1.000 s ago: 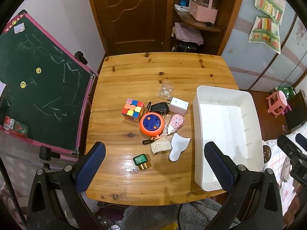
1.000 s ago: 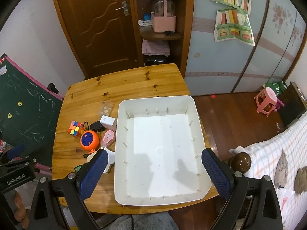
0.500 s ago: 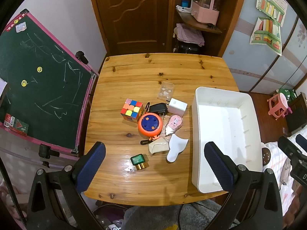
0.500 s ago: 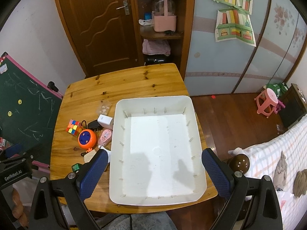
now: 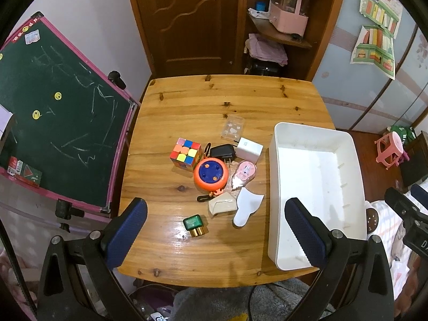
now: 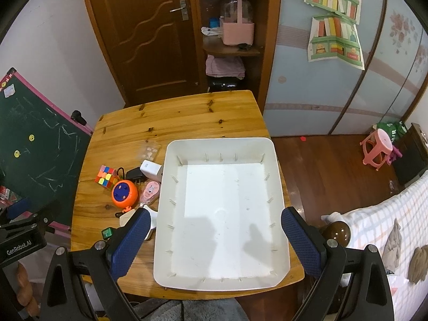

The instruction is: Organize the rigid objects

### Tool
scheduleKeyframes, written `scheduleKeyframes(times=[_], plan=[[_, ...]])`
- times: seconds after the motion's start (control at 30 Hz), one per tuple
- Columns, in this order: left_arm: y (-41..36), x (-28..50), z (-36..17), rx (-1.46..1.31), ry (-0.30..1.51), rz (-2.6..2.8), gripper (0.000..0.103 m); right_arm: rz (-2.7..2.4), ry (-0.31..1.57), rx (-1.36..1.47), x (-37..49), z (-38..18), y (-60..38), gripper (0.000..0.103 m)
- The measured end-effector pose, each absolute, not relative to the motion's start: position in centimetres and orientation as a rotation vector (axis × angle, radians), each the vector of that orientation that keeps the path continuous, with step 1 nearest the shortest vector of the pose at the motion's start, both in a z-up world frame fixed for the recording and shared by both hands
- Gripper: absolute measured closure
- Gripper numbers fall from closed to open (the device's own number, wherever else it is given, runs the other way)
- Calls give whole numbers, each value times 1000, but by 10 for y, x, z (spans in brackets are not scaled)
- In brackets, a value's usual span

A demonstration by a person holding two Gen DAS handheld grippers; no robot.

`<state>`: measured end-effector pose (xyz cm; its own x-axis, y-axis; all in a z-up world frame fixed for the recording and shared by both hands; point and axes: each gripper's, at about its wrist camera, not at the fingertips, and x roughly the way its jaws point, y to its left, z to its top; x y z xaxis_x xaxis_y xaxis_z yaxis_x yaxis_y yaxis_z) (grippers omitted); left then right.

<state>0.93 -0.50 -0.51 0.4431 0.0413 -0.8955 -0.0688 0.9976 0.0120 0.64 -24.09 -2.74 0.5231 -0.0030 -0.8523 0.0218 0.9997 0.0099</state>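
A cluster of small objects lies mid-table: a colour cube (image 5: pixel 185 154), an orange round reel (image 5: pixel 211 174), a black plug (image 5: pixel 222 151), a white box (image 5: pixel 249 149), a pink mouse-like item (image 5: pixel 244 173), a beige piece (image 5: pixel 222 205), a white scoop (image 5: pixel 247 206), a green and gold bottle (image 5: pixel 194 225) and a clear packet (image 5: pixel 233 129). The empty white bin (image 5: pixel 317 195) stands to their right; it also shows in the right wrist view (image 6: pixel 224 208). My left gripper (image 5: pixel 212 231) is open, high above the table's front. My right gripper (image 6: pixel 218 240) is open above the bin.
The wooden table (image 5: pixel 187 112) is bounded by a green chalkboard (image 5: pixel 53 107) at its left. A brown door (image 5: pixel 192 21) and a shelf with a pink basket (image 5: pixel 289 18) stand behind. A pink stool (image 6: pixel 377 145) is on the floor at right.
Both cameras have drifted slightly; the table and bin shifted a little in view. Both grippers stay open and nothing on the table has moved.
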Motion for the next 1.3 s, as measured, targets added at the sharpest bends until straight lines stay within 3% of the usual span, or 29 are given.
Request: scheduleKeyframes(times=[0.83,1.3], plan=[[-12,12,-25,16,1119,73,1,-73,1076,39,11,-54,-266,4],[-5,7,-43,32,1157,143,1,-187,1088,117,10,-118,-333,4]])
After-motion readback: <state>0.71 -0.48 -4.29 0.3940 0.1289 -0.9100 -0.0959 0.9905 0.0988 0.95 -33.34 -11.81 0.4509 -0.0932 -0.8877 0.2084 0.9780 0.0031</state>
